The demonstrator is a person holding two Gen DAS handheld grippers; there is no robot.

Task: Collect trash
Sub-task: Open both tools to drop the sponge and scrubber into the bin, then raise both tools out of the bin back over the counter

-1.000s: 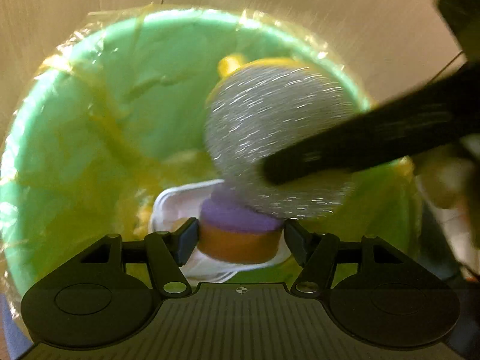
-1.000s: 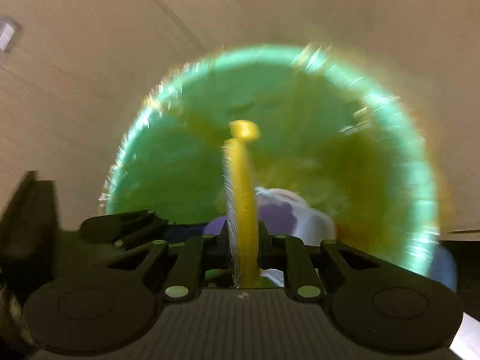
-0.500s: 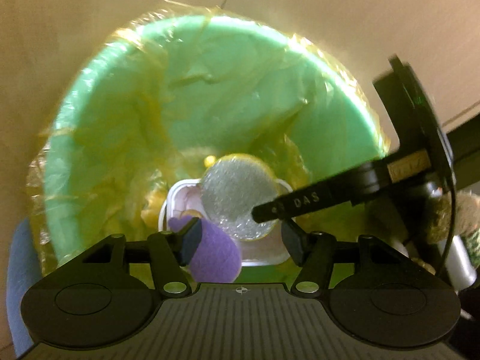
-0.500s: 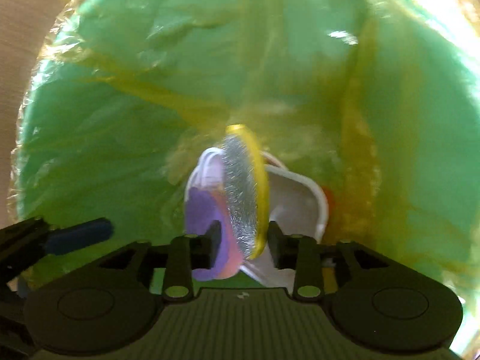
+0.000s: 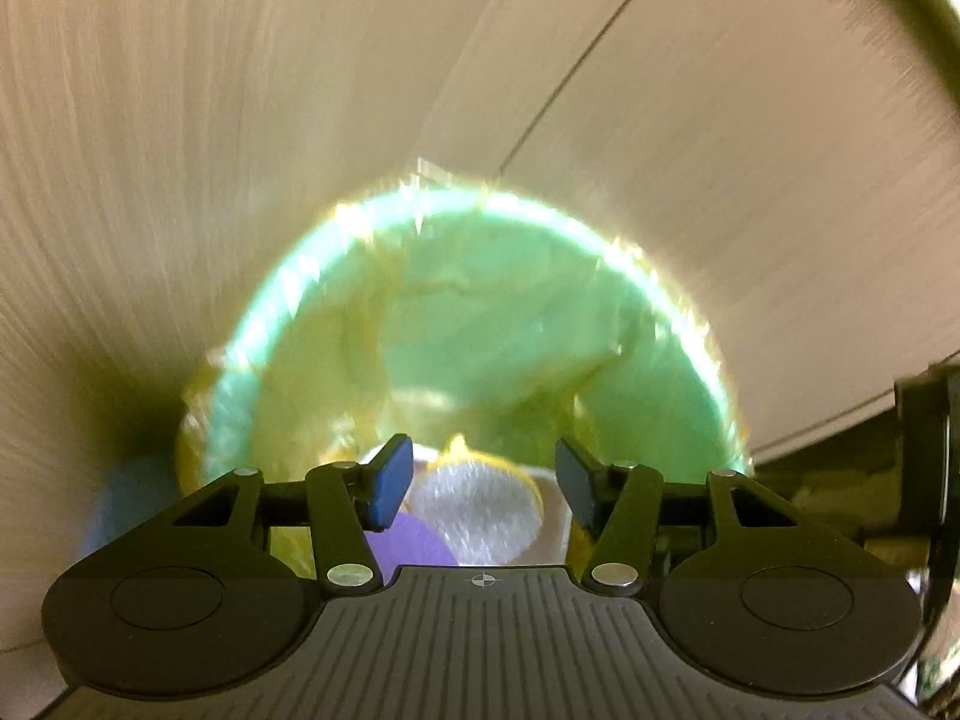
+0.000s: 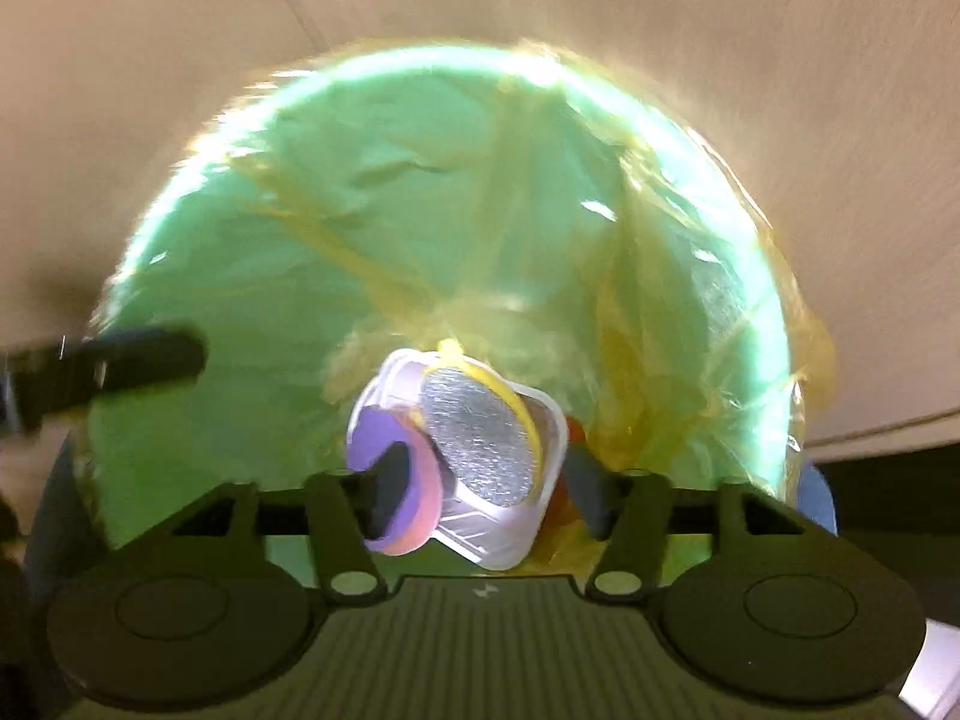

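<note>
A green trash bin [image 5: 540, 324] lined with a yellow plastic bag [image 6: 606, 276] fills both views. At its bottom lie a white plastic tray [image 6: 510, 540], a round silver foil lid with a yellow rim [image 6: 480, 438] and a purple and pink sponge-like piece [image 6: 384, 432]. The lid [image 5: 480, 510] and the purple piece [image 5: 414, 546] also show in the left wrist view. My left gripper [image 5: 483, 486] is open and empty above the bin. My right gripper [image 6: 489, 495] is open and empty over the bin, above the trash. The left gripper's finger [image 6: 138, 354] shows at the left of the right wrist view.
The bin stands on a pale wooden floor [image 5: 300, 120] with a plank seam. A blue object [image 5: 120, 504] sits beside the bin at the left. Part of the right gripper's body [image 5: 924, 468] shows at the right edge.
My right gripper has opened and let go of the silver lid, which now lies on the tray in the bin. Both grippers have pulled back up from the bin.
</note>
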